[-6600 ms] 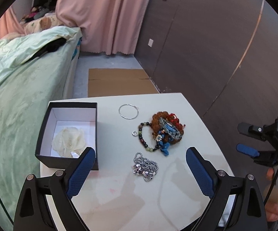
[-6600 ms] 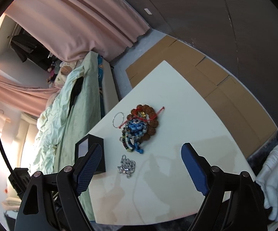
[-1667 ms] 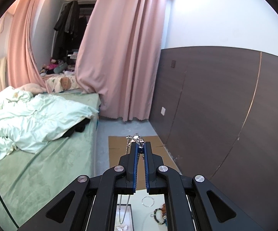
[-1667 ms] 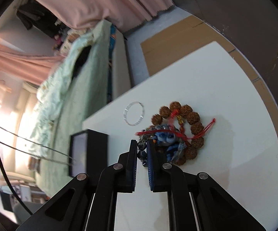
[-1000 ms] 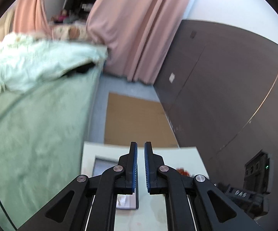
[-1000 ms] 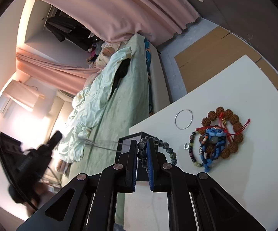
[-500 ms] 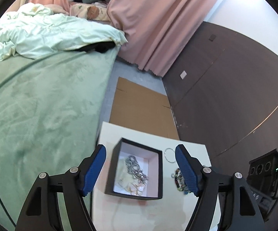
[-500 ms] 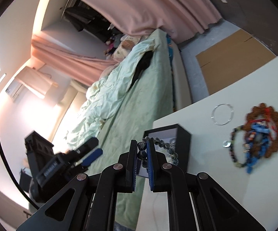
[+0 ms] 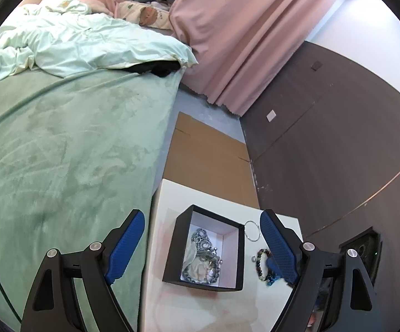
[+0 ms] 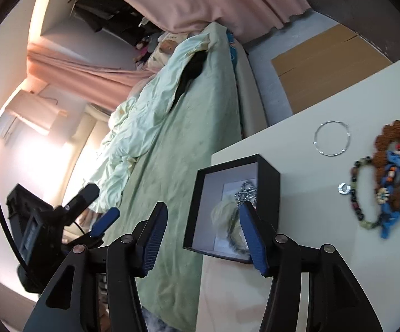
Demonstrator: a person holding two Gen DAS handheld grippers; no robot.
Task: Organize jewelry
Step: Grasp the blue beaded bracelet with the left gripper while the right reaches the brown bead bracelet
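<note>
Both of my grippers have just let go over the black box (image 9: 204, 249). My left gripper (image 9: 202, 246) had its fingers pressed together a second ago; its jaws have just been opening and now stand spread wide above the box with nothing between them, and the silver chain (image 9: 201, 239) it carried lies coiled inside. My right gripper (image 10: 204, 238) was pinching the dark bead bracelet (image 10: 234, 238) half a second ago; its jaws have just been opening too, and the pads no longer press on anything. In the right wrist view I think I see that bracelet as a dim loop low in the box, partly behind my right-hand finger, but it is blurred and I would not swear to its exact lie. So I judge two pieces stowed, and the sorting only partly done. The box sits on the white table (image 9: 227, 312) near the edge by the bed, open-topped, white-lined, with a pale crumpled lining under the jewelry. Still out on the table are the thin silver hoop (image 10: 332, 138), a small silver ring (image 10: 343, 188), a multicoloured bead bracelet (image 10: 359, 193), and the tangle of brown seed beads, red cord and blue pieces (image 10: 396, 171), all well apart from the box on its right.
</note>
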